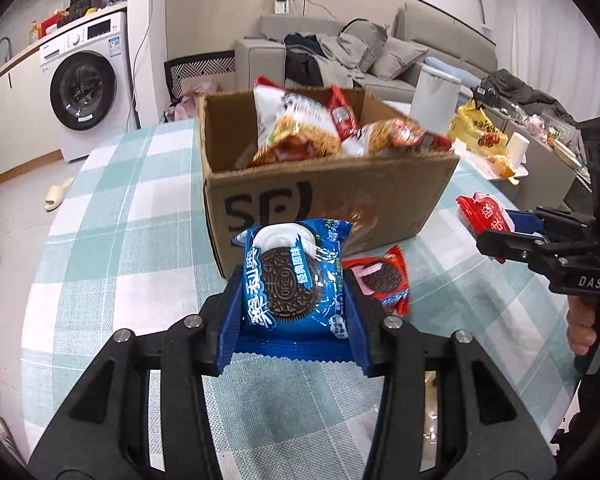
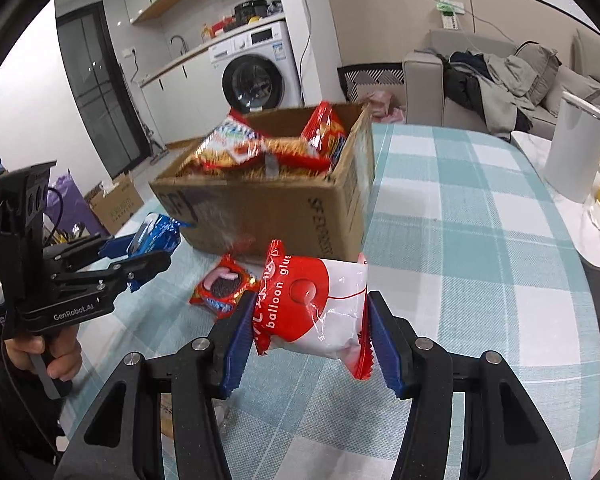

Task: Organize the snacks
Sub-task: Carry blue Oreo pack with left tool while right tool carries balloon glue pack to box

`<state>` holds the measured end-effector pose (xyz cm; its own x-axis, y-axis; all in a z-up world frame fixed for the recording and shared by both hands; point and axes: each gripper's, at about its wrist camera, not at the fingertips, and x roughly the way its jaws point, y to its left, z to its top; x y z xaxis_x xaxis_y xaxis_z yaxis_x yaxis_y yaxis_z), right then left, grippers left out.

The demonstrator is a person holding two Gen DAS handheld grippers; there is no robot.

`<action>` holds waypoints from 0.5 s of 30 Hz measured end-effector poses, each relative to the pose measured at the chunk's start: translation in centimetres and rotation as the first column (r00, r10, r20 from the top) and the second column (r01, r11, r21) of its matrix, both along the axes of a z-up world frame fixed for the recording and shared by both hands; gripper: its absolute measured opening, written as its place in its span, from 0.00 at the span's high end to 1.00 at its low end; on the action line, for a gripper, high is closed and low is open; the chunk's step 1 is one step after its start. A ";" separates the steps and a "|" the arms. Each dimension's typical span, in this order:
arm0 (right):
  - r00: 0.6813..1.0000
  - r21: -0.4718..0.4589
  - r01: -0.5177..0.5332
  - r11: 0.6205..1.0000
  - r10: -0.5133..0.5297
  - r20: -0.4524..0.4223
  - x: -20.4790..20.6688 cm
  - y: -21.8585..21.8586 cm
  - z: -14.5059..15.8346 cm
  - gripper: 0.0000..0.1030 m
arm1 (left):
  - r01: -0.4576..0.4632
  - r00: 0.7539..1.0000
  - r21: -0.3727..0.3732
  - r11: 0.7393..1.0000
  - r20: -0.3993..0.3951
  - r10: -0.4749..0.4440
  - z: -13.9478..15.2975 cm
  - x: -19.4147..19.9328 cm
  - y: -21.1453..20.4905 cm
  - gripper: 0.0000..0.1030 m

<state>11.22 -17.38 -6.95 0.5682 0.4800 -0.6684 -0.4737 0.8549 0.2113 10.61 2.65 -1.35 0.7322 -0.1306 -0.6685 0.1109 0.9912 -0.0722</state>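
Note:
My left gripper [image 1: 294, 300] is shut on a blue Oreo packet [image 1: 292, 280], held above the checked tablecloth just in front of the cardboard box [image 1: 332, 196]. My right gripper [image 2: 308, 320] is shut on a red and white packet [image 2: 316, 304] marked "balloon glue", also lifted off the table. A red Oreo packet [image 1: 382, 280] [image 2: 224, 286] lies on the cloth between the two grippers, close to the box's front wall. The box [image 2: 276, 208] holds several red and orange snack bags [image 1: 300, 128]. Each gripper shows in the other's view: the right [image 1: 496, 232] and the left [image 2: 148, 248].
A white cylindrical appliance [image 2: 576, 148] stands at the table's far right edge, beside a yellow bag [image 1: 480, 132]. A hand [image 2: 52, 356] grips the left handle. A sofa with clothes [image 1: 340, 52] and a washing machine [image 1: 88, 92] stand beyond the table.

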 end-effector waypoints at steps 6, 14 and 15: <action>0.999 0.053 0.018 0.998 -0.020 0.041 -0.4 -0.9 1.4 0.46 | 0.000 0.999 -0.013 1.000 0.042 0.001 2.1 -1.6 -0.3 0.59; 0.998 0.070 0.027 0.997 -0.032 0.061 -0.6 -1.2 2.1 0.46 | -0.010 0.997 -0.032 0.999 0.077 0.013 4.4 -2.6 0.0 0.59; 0.998 0.071 0.029 0.997 -0.033 0.061 -0.6 -1.2 2.1 0.46 | -0.011 0.997 -0.032 0.999 0.080 0.013 4.4 -2.4 0.2 0.59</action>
